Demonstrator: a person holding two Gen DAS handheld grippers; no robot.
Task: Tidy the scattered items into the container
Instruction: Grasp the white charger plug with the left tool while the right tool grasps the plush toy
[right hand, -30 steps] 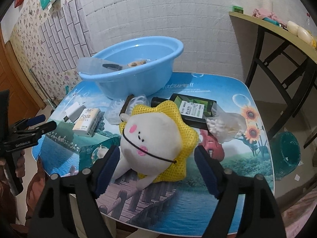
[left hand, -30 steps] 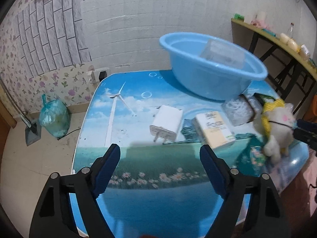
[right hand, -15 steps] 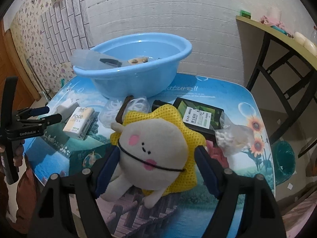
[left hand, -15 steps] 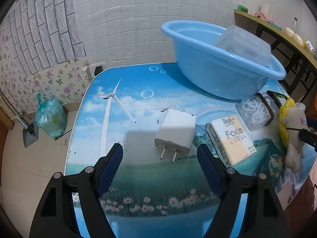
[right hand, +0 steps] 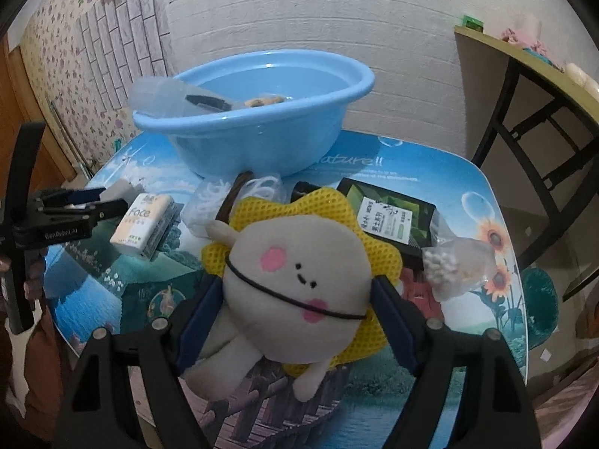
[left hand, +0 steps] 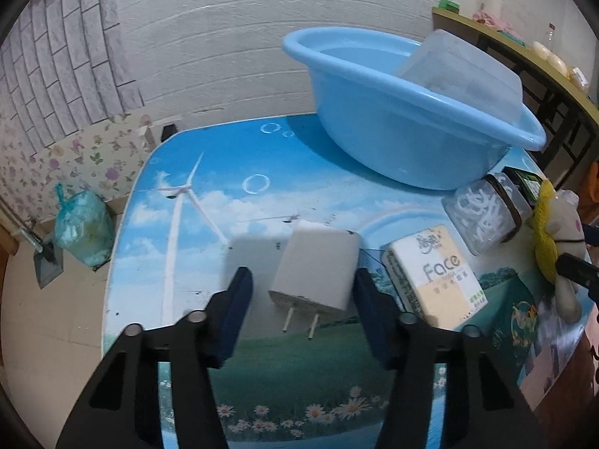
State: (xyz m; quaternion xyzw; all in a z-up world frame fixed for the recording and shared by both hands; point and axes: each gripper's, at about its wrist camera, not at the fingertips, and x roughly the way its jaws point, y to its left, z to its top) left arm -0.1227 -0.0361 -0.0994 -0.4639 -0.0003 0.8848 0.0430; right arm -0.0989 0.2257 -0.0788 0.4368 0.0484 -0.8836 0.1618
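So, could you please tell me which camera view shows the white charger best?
The left wrist view. There the charger lies large and sharp on the table between the open fingers of the left gripper, with both prongs visible. In the right wrist view only a small corner of it shows behind that gripper's fingers.

our left claw (left hand: 301, 292) is spread wide and held low, one finger on each side of the charger (left hand: 316, 263), neither touching. our right claw (right hand: 295, 308) straddles the plush (right hand: 295, 284), fingers against its sides.
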